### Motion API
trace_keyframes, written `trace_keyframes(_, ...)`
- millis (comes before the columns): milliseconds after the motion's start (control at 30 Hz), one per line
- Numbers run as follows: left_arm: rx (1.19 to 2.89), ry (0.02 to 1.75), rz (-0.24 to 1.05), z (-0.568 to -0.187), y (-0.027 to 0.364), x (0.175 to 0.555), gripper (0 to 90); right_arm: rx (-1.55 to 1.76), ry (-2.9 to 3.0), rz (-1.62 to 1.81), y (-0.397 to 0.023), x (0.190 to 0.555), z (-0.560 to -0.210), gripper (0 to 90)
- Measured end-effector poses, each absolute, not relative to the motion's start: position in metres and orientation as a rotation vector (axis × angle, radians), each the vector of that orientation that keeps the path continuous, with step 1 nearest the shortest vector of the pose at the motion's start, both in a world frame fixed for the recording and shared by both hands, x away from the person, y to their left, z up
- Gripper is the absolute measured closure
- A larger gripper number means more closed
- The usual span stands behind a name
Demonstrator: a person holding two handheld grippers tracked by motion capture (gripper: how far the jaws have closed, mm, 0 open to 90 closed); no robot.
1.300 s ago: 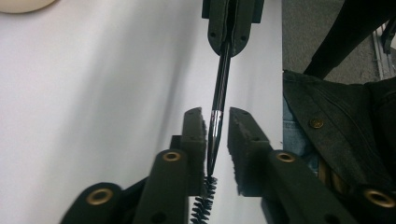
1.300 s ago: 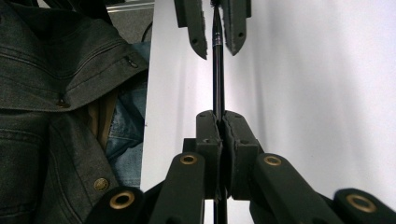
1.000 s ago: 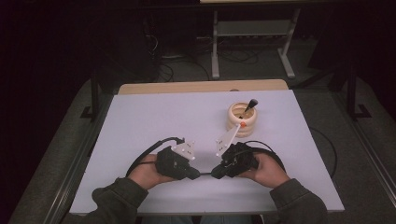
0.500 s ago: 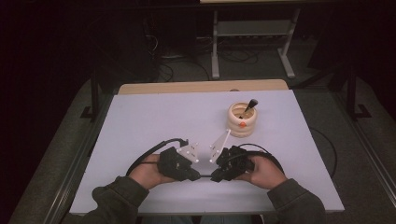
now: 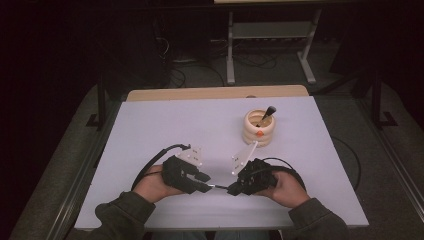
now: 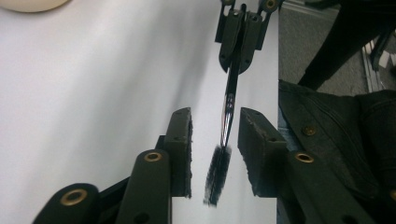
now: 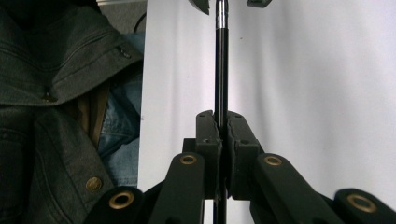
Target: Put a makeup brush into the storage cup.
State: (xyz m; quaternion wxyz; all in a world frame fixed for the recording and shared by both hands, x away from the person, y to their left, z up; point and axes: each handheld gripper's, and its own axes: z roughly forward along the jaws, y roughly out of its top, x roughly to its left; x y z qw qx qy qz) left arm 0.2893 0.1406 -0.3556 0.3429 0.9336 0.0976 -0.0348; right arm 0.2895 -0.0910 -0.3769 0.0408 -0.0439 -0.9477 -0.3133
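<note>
Right hand-held gripper (image 7: 223,122) is clamped tight on the brush (image 7: 220,65) handle. Left hand-held gripper (image 6: 215,133) has just been opening: jaws part-open, bristle end between the pads, untouched. Brush hangs level between both, low over the worktop (image 5: 165,125). Risk: single thin-handle grip, so the brush may pivot or slip; bristles may snag a left pad. White worktop, holder (image 5: 259,127) well apart, dark room.
</note>
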Motion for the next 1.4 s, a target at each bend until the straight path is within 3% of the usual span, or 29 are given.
trace_keyframes(300,2.332,0.332,-0.112,-0.359,0.149,0.293,62.0,-0.204,-2.866,-1.136,-0.104,0.291,-0.370,84.5)
trace_keyframes(567,2.220,0.380,-0.124,-0.354,0.145,0.296,67.3,-0.320,-2.766,-1.322,-0.104,0.293,-0.369,84.3)
trace_keyframes(800,2.170,0.400,-0.125,-0.350,0.147,0.299,78.5,-0.357,-2.770,-1.364,-0.100,0.294,-0.374,84.0)
trace_keyframes(1400,2.132,0.425,-0.216,-0.347,0.147,0.304,85.6,-0.327,-2.836,-1.313,-0.080,0.291,-0.384,82.4)
